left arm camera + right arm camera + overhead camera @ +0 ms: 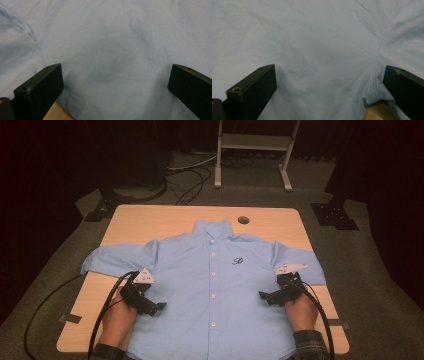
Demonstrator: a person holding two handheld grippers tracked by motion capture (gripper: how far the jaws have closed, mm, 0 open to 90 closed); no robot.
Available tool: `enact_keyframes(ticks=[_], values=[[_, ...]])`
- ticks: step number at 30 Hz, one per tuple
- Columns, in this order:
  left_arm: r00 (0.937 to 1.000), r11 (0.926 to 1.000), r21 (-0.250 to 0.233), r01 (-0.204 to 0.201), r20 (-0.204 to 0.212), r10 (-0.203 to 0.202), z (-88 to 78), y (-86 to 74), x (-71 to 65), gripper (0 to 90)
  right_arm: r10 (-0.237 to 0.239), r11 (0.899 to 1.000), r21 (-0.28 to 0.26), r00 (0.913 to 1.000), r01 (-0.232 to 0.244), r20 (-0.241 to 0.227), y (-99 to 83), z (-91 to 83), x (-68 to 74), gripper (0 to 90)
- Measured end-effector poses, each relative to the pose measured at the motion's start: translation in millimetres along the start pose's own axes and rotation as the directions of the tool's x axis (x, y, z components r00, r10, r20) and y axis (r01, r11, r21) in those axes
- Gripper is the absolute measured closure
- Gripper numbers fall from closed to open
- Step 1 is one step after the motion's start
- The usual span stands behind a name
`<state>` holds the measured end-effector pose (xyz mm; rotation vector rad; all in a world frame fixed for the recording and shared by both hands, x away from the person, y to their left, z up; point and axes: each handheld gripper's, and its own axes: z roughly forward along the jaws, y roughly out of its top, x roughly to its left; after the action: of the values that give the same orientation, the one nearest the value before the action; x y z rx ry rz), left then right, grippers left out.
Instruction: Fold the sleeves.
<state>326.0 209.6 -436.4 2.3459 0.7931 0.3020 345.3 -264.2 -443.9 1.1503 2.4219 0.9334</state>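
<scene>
Right now I see the light blue shirt (210, 285) spread flat, front up, across the wooden table (165, 217), with my left gripper (150, 306) and right gripper (272, 296) both gaping wide, jaws resting over the fabric just below each armpit seam

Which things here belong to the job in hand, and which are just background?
In the job:
- light blue shirt, laid flat and buttoned on the table
- left gripper, jaws apart over the shirt's left side
- right gripper, jaws apart over its right side

Just about:
- white frame stand on the floor beyond the table
- cables on the floor
</scene>
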Motion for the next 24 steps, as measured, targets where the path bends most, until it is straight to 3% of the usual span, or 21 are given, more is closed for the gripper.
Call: enact_keyframes(ticks=[13, 24], values=[[0.9999, 0.9999, 0.012, -0.012, 0.010, 0.012, -7.5, -7.6, 10.0, 0.0, -0.002, 1.000, 0.015, 1.0000, 0.002, -0.003, 6.9, 4.8, 7.9, 0.0], [0.9999, 0.9999, 0.012, 0.008, 0.009, -0.008, -15.3, -16.4, 16.6, 0.0, -0.002, 1.000, 0.014, 1.0000, 0.002, 0.001, 13.7, 11.0, 17.6, 0.0]])
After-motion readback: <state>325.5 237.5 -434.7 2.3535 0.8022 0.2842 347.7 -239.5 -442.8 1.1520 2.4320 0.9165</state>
